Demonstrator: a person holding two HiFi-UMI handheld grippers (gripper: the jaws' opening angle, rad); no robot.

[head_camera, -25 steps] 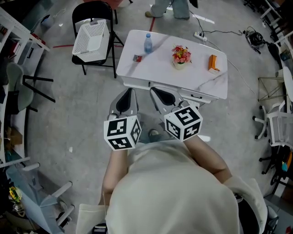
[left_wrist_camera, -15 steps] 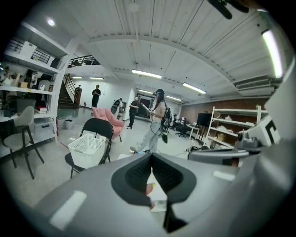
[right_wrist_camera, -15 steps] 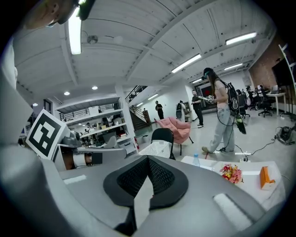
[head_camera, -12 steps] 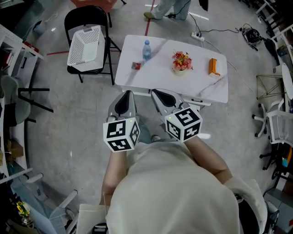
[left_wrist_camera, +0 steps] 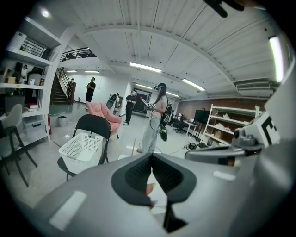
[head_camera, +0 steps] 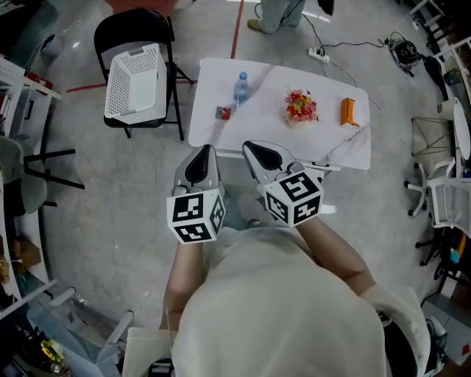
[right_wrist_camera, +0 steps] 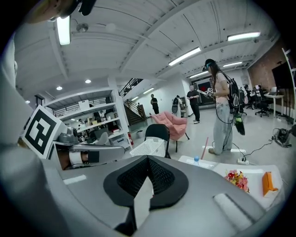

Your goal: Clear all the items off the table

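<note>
— What's on the far left?
— A black folding chair stands on the floor, just beside the tabletop's left edge. A white basket sits on its seat.
— And on the tabletop?
— Four things, well apart. From the left, there is a water bottle standing upright toward the far edge. A small red packet lies just near of it. A little pot of flowers sits about the middle. An orange block lies near the right end.
— Where are the tools?
— Both hang side by side over the floor at the tabletop's near edge, pointing toward it. The left tool has its jaws pressed together with nothing pinched. The right tool is the same, pads meeting at the tips and empty.
— Anyone else around?
— A person's legs show on the floor beyond the far edge.
</note>
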